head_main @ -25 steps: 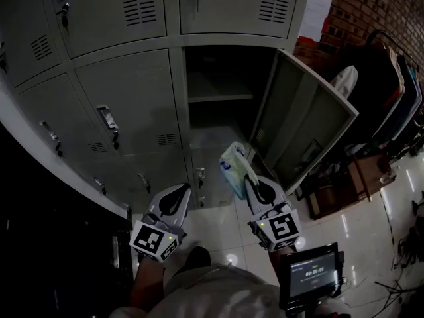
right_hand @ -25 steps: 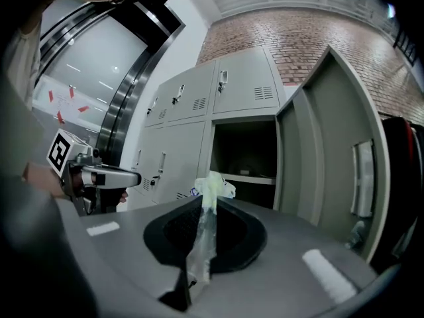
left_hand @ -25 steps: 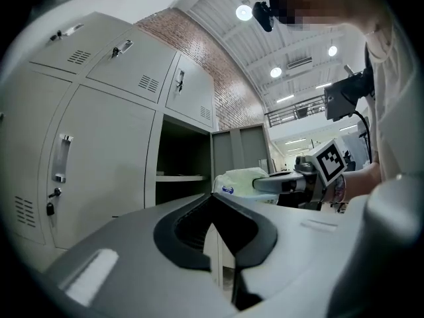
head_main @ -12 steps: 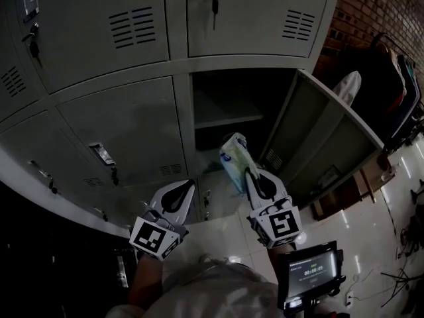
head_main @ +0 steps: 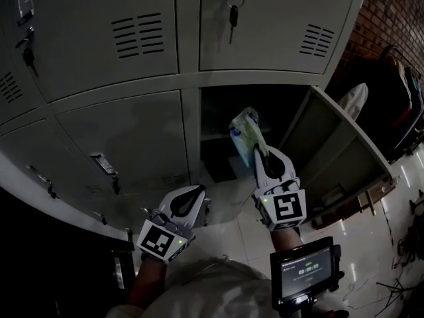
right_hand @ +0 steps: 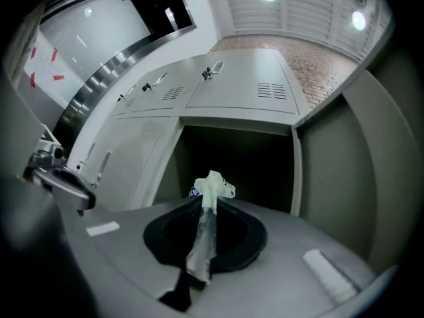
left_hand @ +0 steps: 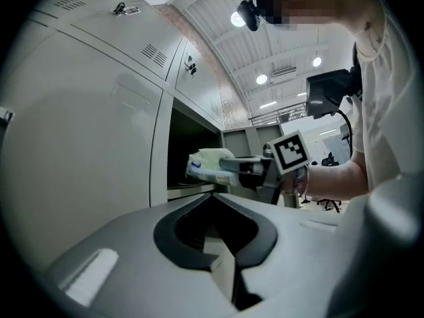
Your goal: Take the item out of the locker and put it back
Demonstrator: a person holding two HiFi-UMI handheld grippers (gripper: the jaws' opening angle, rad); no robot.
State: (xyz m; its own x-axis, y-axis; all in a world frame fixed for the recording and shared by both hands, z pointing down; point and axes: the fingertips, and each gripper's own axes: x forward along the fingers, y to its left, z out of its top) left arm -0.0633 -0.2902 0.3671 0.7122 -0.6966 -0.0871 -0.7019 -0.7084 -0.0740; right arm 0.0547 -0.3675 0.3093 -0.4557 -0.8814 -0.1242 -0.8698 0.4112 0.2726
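Observation:
The item is a soft, pale plastic packet [head_main: 244,132] with a blue mark. My right gripper [head_main: 259,152] is shut on its crumpled edge and holds it up in front of the open locker compartment [head_main: 218,152]. In the right gripper view the packet [right_hand: 211,189] stands pinched edge-on between the jaws, with the dark compartment [right_hand: 238,167] straight ahead. My left gripper [head_main: 199,192] hangs lower, in front of the closed locker doors, its jaws together with nothing between them. The left gripper view shows the packet [left_hand: 207,164] at the compartment's mouth, held by the right gripper [left_hand: 233,166].
The compartment's door [head_main: 334,144] stands swung open to the right. A shelf [head_main: 215,136] crosses the compartment inside. Keys [head_main: 232,8] hang from the closed locker above. Dark clothes on a rack [head_main: 397,101] and a brick wall lie at the right. A small screen device [head_main: 303,273] sits by the right forearm.
The right gripper has risen and carried the packet up towards the open compartment. The left gripper has shifted a little to the right. The head view has tilted up the lockers.

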